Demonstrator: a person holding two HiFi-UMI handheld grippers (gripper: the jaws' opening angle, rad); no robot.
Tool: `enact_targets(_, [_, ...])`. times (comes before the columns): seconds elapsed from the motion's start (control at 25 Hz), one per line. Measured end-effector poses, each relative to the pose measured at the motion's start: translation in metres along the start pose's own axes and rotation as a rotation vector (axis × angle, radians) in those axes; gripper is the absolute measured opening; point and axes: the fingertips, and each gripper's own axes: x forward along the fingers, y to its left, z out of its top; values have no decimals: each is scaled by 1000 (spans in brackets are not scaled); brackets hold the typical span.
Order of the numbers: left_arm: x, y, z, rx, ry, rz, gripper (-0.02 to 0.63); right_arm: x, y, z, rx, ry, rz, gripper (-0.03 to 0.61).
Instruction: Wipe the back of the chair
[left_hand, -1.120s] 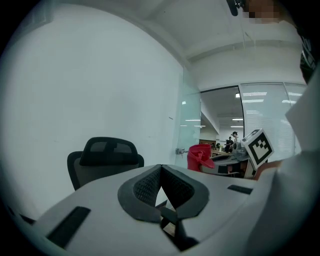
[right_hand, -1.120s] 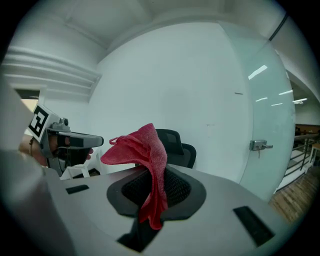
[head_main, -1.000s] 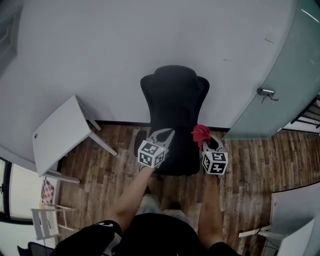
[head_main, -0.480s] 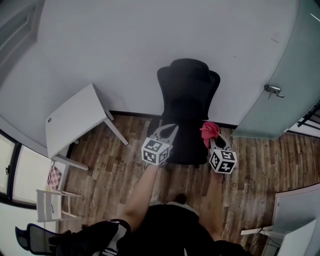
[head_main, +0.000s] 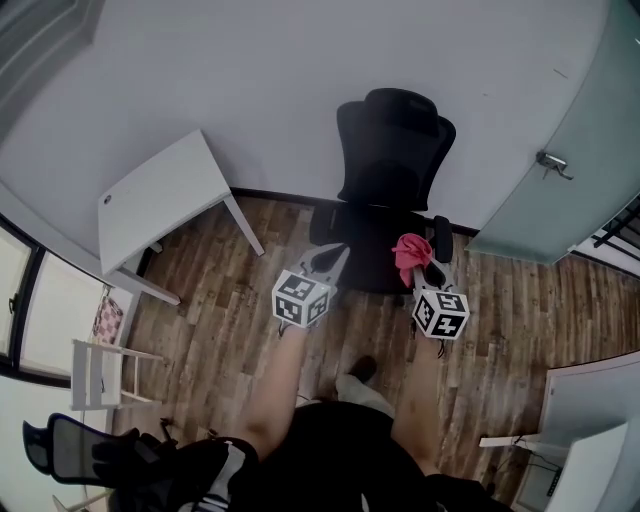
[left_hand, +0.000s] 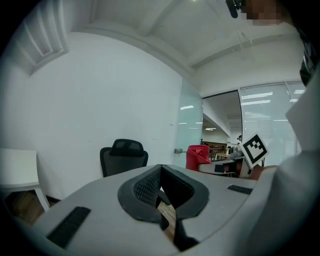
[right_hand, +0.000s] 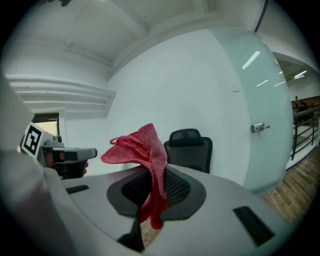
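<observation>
Facing black chair (head_main: 393, 150), right gripper (head_main: 423, 270) jaws pinching red cloth (head_main: 408, 250), left gripper (head_main: 335, 255) jaws together.

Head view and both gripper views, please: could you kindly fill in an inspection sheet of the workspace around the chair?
Surface: wooden plank floor.
Job's things: black office chair standing against the white wall, apart from both grippers; red cloth held up short of it.
Clutter: nothing seen on the chair.
Grippers: left gripper jaws together with nothing between them; right gripper jaws shut on the red cloth.
Cables: nothing seen on the floor.
Surroundings: white table to the left of the chair; frosted glass door with a metal handle to its right.
</observation>
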Motion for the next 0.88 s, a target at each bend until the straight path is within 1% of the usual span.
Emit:
enact_targets(0.2, [-65,-13,-27,-42,6,8,25,-36,34,-27,59,4,-9,67])
enact_targets(0.4, [-117,-11,-51,-71,14,63,25,-67,56,-50,64,20,-17,67])
enact_targets(0.56, [-133,-8,-55,-74,15,76,25,-72,72,-65,71,52,-7,67])
enact_targets(0.76, [-140,-4,-57,-57,26,68,25,-63,93,-78,15,103,17,67])
enact_targets(0.88, [-143,-4,-61,-38,44,70,25,-59,102,-79,4,118,31,67])
